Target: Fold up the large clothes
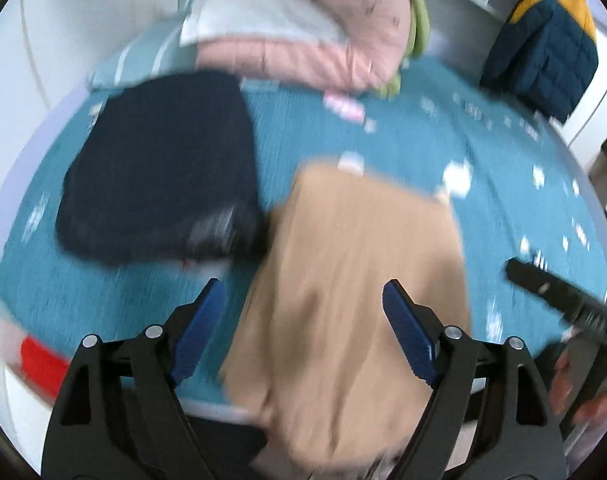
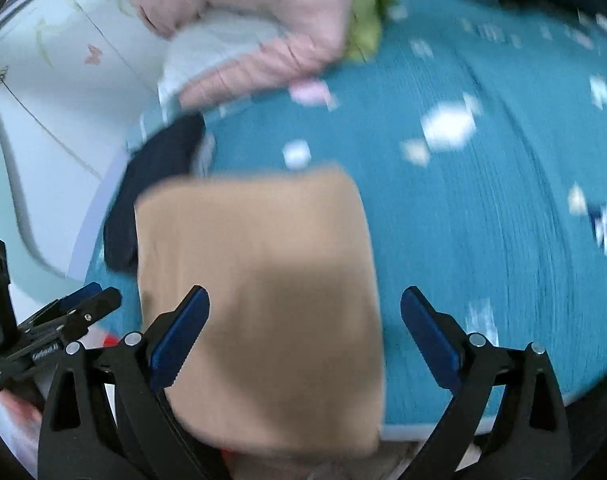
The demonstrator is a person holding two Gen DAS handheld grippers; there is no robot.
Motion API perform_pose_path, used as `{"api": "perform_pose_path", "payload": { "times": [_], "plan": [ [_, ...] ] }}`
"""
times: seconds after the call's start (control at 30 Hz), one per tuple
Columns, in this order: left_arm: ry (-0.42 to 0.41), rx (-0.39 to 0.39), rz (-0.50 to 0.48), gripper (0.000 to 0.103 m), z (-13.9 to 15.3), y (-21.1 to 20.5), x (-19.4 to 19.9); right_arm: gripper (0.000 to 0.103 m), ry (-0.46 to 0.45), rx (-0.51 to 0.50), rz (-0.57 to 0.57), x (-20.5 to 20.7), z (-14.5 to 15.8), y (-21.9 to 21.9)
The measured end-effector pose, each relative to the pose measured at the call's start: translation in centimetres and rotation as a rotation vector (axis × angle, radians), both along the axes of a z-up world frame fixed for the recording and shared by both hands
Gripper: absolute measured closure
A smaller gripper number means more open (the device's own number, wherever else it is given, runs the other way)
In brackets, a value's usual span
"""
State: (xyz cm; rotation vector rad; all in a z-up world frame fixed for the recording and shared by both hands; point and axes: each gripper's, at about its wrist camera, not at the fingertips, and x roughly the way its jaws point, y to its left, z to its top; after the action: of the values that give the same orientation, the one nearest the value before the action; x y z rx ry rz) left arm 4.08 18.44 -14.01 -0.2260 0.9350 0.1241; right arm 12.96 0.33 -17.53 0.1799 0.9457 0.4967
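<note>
Below both tongs, a folded tan garment (image 2: 259, 300) lies on the teal bedspread (image 2: 483, 200), gripped by neither. Only the left wrist view shows the whole dark garment (image 1: 159, 168) beyond-left and a navy-and-yellow jacket (image 1: 543, 48) far right. Left gripper (image 1: 303, 296) and right gripper (image 2: 305, 304) tilt downward, jaws spread wide and empty.

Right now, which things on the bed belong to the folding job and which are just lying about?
Job:
- tan garment, folded
- dark navy garment, folded beside it

Lying about:
- pink quilted jacket
- navy-and-yellow jacket
- red item
- teal bedspread
</note>
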Motion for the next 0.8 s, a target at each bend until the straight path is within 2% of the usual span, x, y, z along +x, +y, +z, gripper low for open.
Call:
{"api": "perform_pose_path", "payload": {
  "times": [0.07, 0.1, 0.13, 0.17, 0.23, 0.3, 0.4, 0.5, 0.63, 0.8],
  "plan": [
    [-0.034, 0.013, -0.003, 0.021, -0.2, -0.8, 3.1, 0.01, -0.046, -0.004, 0.008, 1.8, -0.1, 1.0],
    [-0.025, 0.02, -0.005, 0.021, -0.9, -1.0, 4.3, 0.01, -0.051, -0.032, 0.01, 2.6, -0.6, 1.8],
    [0.006, 0.029, 0.004, 0.027, -2.1, -1.2, 5.4, 0.01, -0.049, -0.045, 0.013, 3.1, -1.2, 2.0],
    [0.046, 0.024, 0.008, 0.027, -3.4, -0.9, 6.1, 0.01, -0.031, -0.054, 0.014, 3.6, -2.4, 2.2],
    [0.134, -0.034, 0.004, 0.027, -6.4, -0.5, 6.7, 0.01, 0.045, -0.088, 0.019, 3.9, -4.9, 1.9],
    [0.128, -0.092, 0.019, 0.028, -7.8, 0.0, 5.3, 0.01, 0.126, -0.088, 0.037, 3.0, -7.6, 1.0],
    [0.127, -0.165, 0.023, 0.028, -9.2, 0.4, 1.8, 0.01, 0.143, -0.06, 0.055, 0.2, -9.6, -0.5],
    [0.137, -0.135, -0.002, 0.028, -9.7, -0.7, -2.0, 0.01, 0.201, -0.045, 0.073, -2.3, -10.5, -1.6],
    [0.195, -0.016, -0.059, 0.027, -10.3, -3.6, -5.4, 0.009, 0.256, -0.1, 0.14, -5.6, -11.5, -1.7],
    [0.247, -0.029, -0.062, 0.027, -10.7, -3.8, -7.6, 0.009, 0.277, -0.197, 0.226, -7.9, -11.5, -1.7]
  ]
}}
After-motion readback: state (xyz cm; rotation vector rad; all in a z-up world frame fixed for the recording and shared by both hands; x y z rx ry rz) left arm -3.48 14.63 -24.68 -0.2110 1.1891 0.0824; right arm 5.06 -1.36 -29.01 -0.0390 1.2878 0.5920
